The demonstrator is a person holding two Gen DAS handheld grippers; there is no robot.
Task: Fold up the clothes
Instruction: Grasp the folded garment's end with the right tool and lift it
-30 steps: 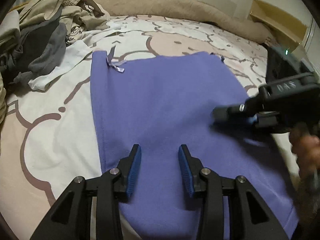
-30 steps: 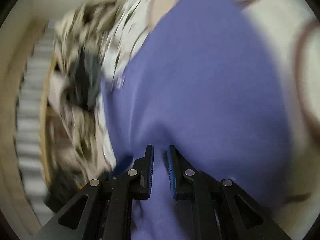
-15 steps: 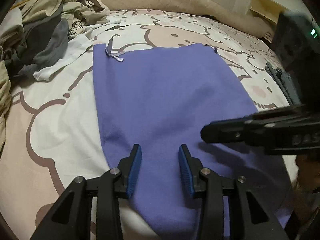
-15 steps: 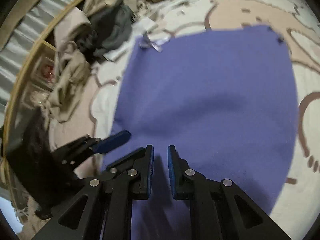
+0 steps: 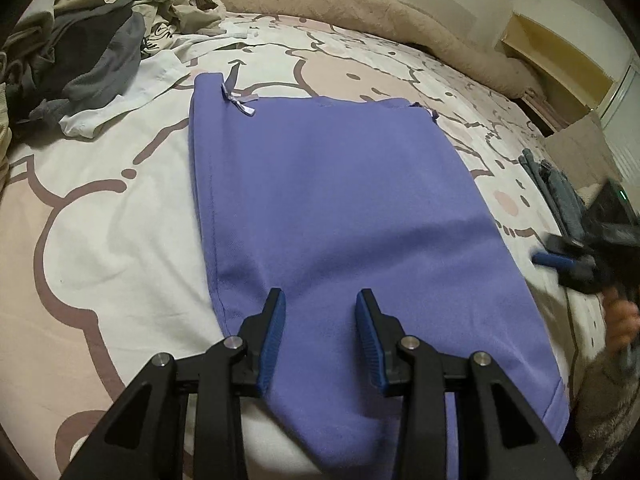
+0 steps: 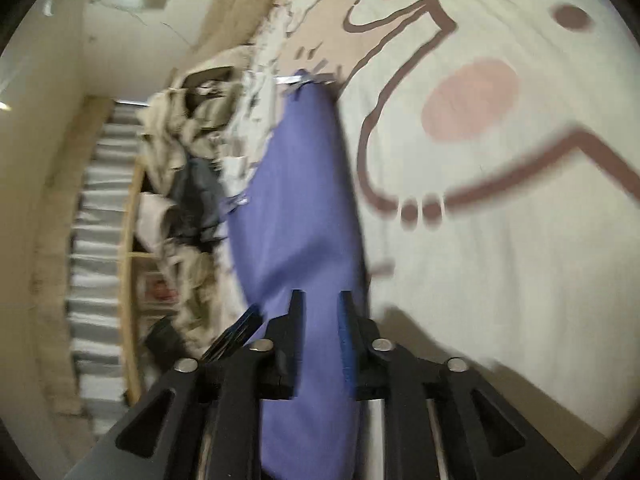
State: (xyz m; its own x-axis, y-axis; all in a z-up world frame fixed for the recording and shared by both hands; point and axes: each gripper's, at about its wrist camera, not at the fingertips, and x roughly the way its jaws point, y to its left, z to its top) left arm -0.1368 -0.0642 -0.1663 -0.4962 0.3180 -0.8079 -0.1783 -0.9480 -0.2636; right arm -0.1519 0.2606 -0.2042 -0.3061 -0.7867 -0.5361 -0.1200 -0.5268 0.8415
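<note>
Cartoon-print bedding (image 5: 120, 216) lay under our purple garment (image 5: 340, 208), which spread ahead of our left gripper (image 5: 320, 336), jaws open; our right gripper (image 6: 319, 336) hung over its edge, jaws apart, empty.

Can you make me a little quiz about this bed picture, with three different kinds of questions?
1. True or false: the purple garment lies spread flat on the cartoon bedsheet.
2. Pick one. The left gripper is: A) shut on the purple cloth, B) open above the cloth's near end, C) holding a sock.
3. Fill the gap: the heap of unfolded clothes sits at the far ____ of the left wrist view.

Key
1. True.
2. B; its jaws stand apart with purple cloth showing between them.
3. Left.
</note>
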